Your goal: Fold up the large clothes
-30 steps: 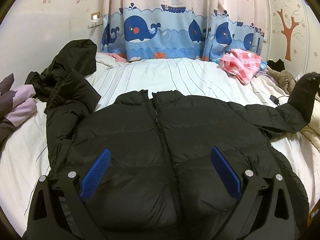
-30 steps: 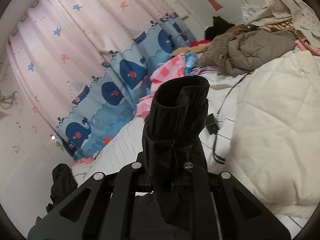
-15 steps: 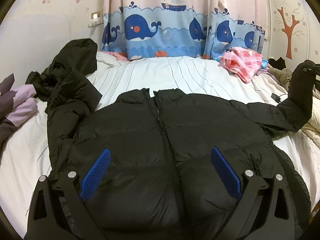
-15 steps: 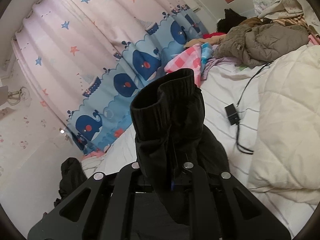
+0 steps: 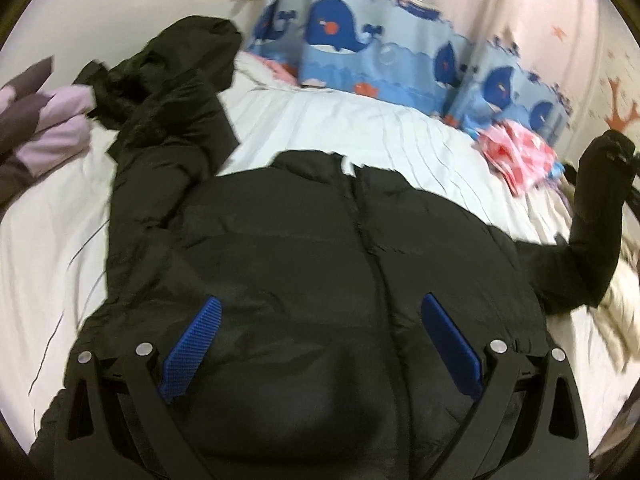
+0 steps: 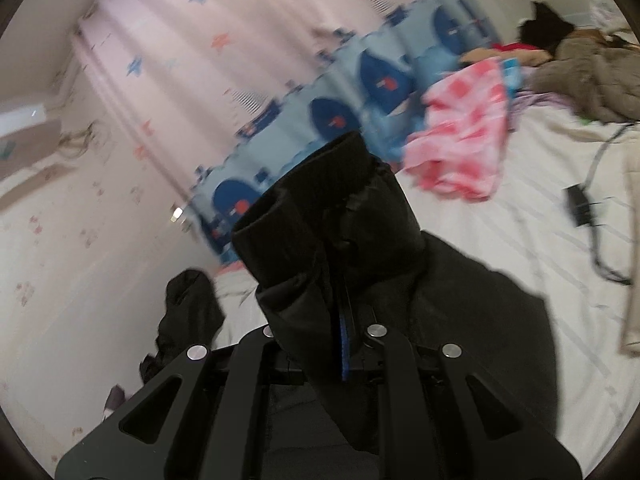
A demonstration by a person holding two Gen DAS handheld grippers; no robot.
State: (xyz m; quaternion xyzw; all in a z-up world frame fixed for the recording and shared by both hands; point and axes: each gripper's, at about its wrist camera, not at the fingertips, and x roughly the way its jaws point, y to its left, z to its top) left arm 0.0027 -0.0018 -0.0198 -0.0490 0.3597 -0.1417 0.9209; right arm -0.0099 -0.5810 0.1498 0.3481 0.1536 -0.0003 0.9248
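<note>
A black puffer jacket lies front up on the white striped bed, zipped, collar toward the curtain. Its left sleeve lies stretched toward the far left. My left gripper is open and empty, hovering over the jacket's lower body. My right gripper is shut on the cuff end of the right sleeve and holds it lifted above the bed; the raised sleeve also shows at the right edge of the left wrist view.
A whale-print curtain hangs behind the bed. A pink checked cloth lies near it. A brown coat, a cream quilt and a black charger with cable lie at the right. Purple clothes sit at the left.
My right gripper has lifted the sleeve cuff higher and carried it inward over the jacket. The left gripper's view has tilted and shifted a little; its jaws stay open.
</note>
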